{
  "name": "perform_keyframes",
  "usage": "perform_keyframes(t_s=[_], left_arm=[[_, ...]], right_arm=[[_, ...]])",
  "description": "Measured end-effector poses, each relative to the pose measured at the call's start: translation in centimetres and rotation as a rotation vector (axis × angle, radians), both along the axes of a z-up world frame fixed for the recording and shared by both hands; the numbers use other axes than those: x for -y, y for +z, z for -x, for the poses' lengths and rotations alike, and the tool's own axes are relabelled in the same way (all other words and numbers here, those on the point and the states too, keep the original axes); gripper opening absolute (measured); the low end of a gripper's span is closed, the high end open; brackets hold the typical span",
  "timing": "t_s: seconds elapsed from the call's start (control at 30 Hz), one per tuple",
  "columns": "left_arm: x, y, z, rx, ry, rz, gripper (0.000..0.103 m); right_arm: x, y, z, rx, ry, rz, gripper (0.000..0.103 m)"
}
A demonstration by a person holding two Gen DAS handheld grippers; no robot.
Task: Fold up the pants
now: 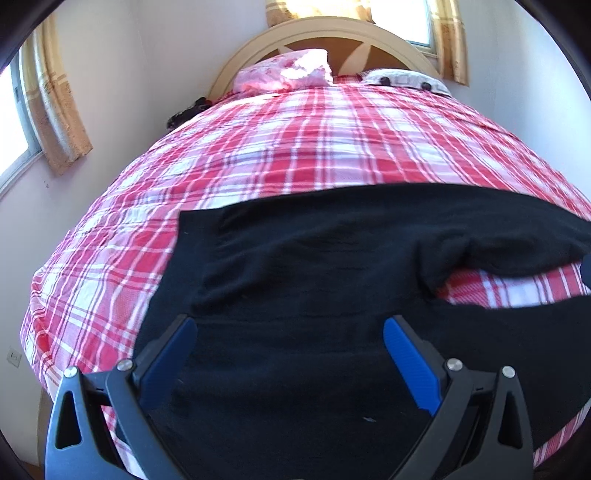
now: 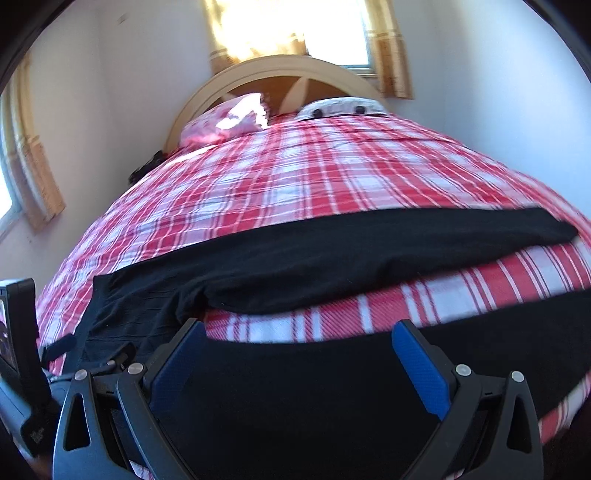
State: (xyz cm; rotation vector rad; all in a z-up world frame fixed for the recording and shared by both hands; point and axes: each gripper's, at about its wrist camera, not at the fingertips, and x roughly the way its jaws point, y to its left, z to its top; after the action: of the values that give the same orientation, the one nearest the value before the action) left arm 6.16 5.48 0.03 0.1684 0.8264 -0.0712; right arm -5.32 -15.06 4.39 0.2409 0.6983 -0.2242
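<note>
Black pants (image 1: 303, 266) lie spread flat across the near end of a bed with a red and white plaid cover (image 1: 295, 140). Their waist end is at the left and the two legs run off to the right with a wedge of cover showing between them. My left gripper (image 1: 290, 328) hovers open over the seat area, blue pads wide apart, nothing between them. In the right wrist view the pants (image 2: 332, 251) show both legs; my right gripper (image 2: 299, 332) stands open above the near leg (image 2: 314, 387), at the gap of plaid cover (image 2: 406, 306).
A pink pillow (image 1: 288, 72) and a white patterned pillow (image 1: 402, 79) lie at the curved wooden headboard (image 1: 332, 29). Curtained windows are on the left wall (image 1: 55, 110) and behind the headboard. The left device (image 2: 18, 332) appears at the left edge of the right wrist view.
</note>
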Motion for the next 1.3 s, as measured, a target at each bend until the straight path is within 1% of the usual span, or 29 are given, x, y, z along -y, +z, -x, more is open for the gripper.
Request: perform_keyframes(t_s=[0.13, 0.2, 0.23, 0.27, 0.33, 0.37, 0.4, 0.47, 0.53, 0.6, 0.67, 0.77, 0.83, 0.87, 0.9, 0.93, 0.97, 1.0, 1.03, 1.07, 1.1, 1.2, 1.27, 1.3], left_arm=[[-2.1, -0.7, -3.0, -0.059, 0.052, 0.013, 0.103], [-2.9, -1.2, -4.4, -0.092, 0.077, 0.031, 0.102], [-3.0, -1.4, -4.8, -0.098, 0.078, 0.038, 0.101], [-3.1, -1.6, -5.1, -0.104, 0.079, 0.037, 0.101], [-3.2, -2.3, -6.2, -0.125, 0.085, 0.018, 0.1], [-3.2, -2.4, -6.5, -0.132, 0.086, 0.017, 0.099], [-3.3, -2.7, -7.0, -0.141, 0.089, 0.022, 0.099], [-3.5, -2.9, -7.7, -0.156, 0.094, 0.034, 0.098], [-3.4, -3.4, -8.3, -0.171, 0.098, 0.036, 0.098], [-3.2, -3.8, -8.6, -0.166, 0.094, 0.028, 0.099], [-3.2, -3.9, -8.8, -0.157, 0.09, 0.028, 0.1], [-3.3, -4.1, -9.0, -0.155, 0.089, 0.031, 0.103], [-3.4, -4.2, -8.7, -0.139, 0.085, 0.033, 0.103], [-3.4, -4.4, -8.7, -0.131, 0.085, 0.034, 0.103], [-3.4, -4.5, -8.5, -0.118, 0.084, 0.033, 0.103], [-3.3, -4.5, -8.4, -0.107, 0.084, 0.03, 0.103], [-3.2, -4.5, -8.3, -0.102, 0.084, 0.026, 0.103], [-3.2, -4.4, -8.3, -0.1, 0.085, 0.026, 0.103], [-3.3, -4.4, -8.3, -0.103, 0.085, 0.03, 0.103], [-3.4, -4.3, -8.3, -0.106, 0.084, 0.035, 0.103], [-3.5, -4.2, -8.3, -0.111, 0.081, 0.039, 0.103], [-3.9, -3.7, -7.6, -0.121, 0.075, 0.054, 0.103], [-4.3, -3.5, -7.1, -0.121, 0.075, 0.077, 0.103], [-4.7, -3.2, -6.6, -0.117, 0.07, 0.105, 0.103]], right_arm=[[-1.3, 1.0, -5.0, -0.016, 0.145, 0.063, 0.102], [-2.2, 1.1, -8.2, -0.019, 0.257, 0.099, 0.101], [-2.7, 0.9, -10.2, -0.032, 0.317, 0.117, 0.101], [-3.0, 0.7, -11.8, -0.051, 0.352, 0.134, 0.1], [-3.8, 0.0, -15.1, -0.093, 0.411, 0.177, 0.09], [-4.0, -0.5, -16.7, -0.116, 0.437, 0.197, 0.078], [-4.3, -1.0, -18.5, -0.143, 0.465, 0.219, 0.072], [-4.6, -2.4, -21.3, -0.195, 0.517, 0.241, 0.071], [-4.6, -3.7, -23.2, -0.235, 0.55, 0.244, 0.071], [-4.5, -4.7, -25.1, -0.266, 0.585, 0.221, 0.071], [-4.6, -5.1, -26.1, -0.283, 0.63, 0.17, 0.071], [-5.2, -6.1, -27.1, -0.307, 0.685, 0.196, 0.071], [-5.5, -7.0, -27.2, -0.345, 0.742, 0.161, 0.071], [-5.8, -7.8, -27.1, -0.366, 0.768, 0.172, 0.071], [-5.9, -8.0, -26.8, -0.35, 0.775, 0.186, 0.068], [-5.9, -7.9, -26.7, -0.339, 0.781, 0.179, 0.063], [-5.9, -7.9, -26.8, -0.342, 0.801, 0.144, 0.046], [-5.8, -7.8, -26.8, -0.348, 0.812, 0.105, 0.032], [-5.8, -7.7, -26.8, -0.352, 0.811, 0.082, 0.026], [-5.9, -7.6, -26.6, -0.356, 0.81, 0.082, 0.013], [-6.2, -7.4, -26.2, -0.361, 0.813, 0.093, 0.007], [-7.1, -6.4, -24.5, -0.336, 0.807, 0.155, 0.005], [-7.1, -4.9, -23.1, -0.276, 0.799, 0.15, 0.005], [-7.0, -4.0, -22.2, -0.249, 0.792, 0.143, 0.005]])
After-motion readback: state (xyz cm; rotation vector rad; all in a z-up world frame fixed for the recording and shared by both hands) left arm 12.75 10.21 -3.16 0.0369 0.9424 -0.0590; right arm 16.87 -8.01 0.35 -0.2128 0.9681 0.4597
